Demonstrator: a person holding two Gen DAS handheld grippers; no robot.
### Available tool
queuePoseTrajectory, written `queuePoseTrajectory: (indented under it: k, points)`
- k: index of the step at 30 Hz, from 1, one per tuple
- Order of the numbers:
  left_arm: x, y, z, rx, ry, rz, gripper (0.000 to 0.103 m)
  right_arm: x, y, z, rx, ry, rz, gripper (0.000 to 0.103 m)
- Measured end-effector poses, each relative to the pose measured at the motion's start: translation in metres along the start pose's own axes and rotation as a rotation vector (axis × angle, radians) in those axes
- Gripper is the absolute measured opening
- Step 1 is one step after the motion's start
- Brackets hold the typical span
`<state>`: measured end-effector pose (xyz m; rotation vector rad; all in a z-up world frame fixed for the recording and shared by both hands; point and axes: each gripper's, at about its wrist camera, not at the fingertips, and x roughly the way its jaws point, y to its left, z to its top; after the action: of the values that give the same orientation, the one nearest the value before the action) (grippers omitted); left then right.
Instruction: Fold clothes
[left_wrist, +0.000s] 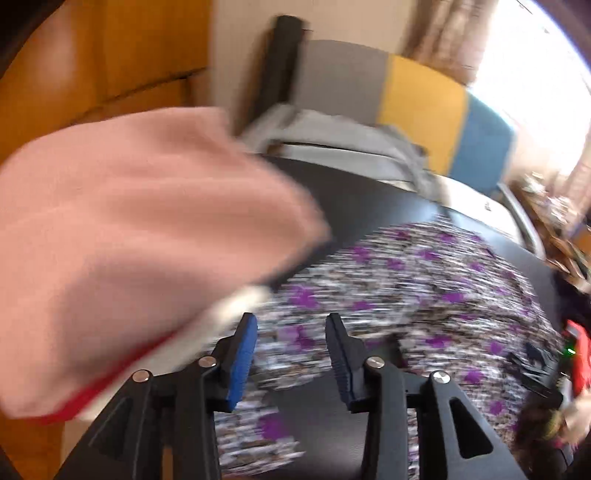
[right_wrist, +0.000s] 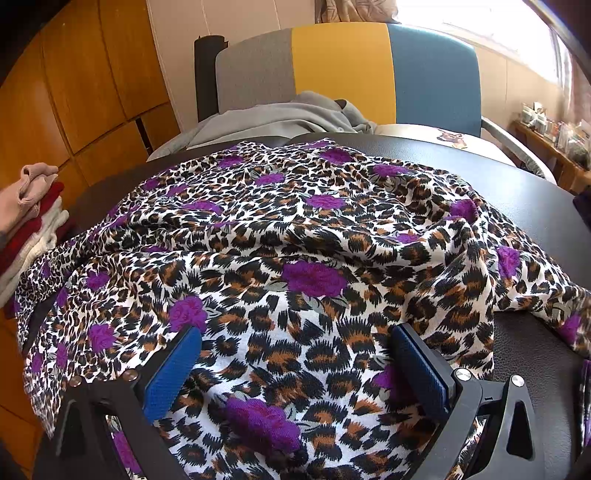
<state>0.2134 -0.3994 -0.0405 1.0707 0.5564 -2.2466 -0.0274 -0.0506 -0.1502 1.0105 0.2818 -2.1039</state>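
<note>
The right gripper (right_wrist: 295, 365) sits low over the leopard-print garment (right_wrist: 295, 236), its blue-padded fingers (right_wrist: 173, 373) spread wide with the rumpled cloth lying between them, pinched by neither. The garment sprawls across the dark table (right_wrist: 532, 192), in front of a striped chair (right_wrist: 343, 66) draped with grey clothing (right_wrist: 280, 118), and a stack of folded clothes (right_wrist: 33, 210) rests at the table's left edge. The left gripper (left_wrist: 291, 354) hangs parted and empty above the print, beside what seems, through heavy blur, to be the stack's pink top piece (left_wrist: 122, 236).
</note>
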Motion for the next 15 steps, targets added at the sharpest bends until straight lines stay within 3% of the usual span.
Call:
queuePoseTrajectory:
  k: [3,8,13,15]
  points:
    - [0.033,-0.047,0.006,0.102,0.032,-0.048,0.04,0.0,0.003,0.0,-0.012,0.015,-0.01,0.103]
    - [0.072,-0.104,0.023,0.217,0.032,-0.114,0.04,-0.003,-0.001,0.018,-0.019,0.062,0.047,0.103]
    - [0.106,-0.135,0.057,0.296,0.018,-0.132,0.04,0.001,-0.021,0.079,0.059,0.022,0.188,0.103]
    - [0.126,-0.145,0.068,0.324,0.029,-0.13,0.04,0.019,-0.028,0.103,0.066,0.046,0.229,0.103]
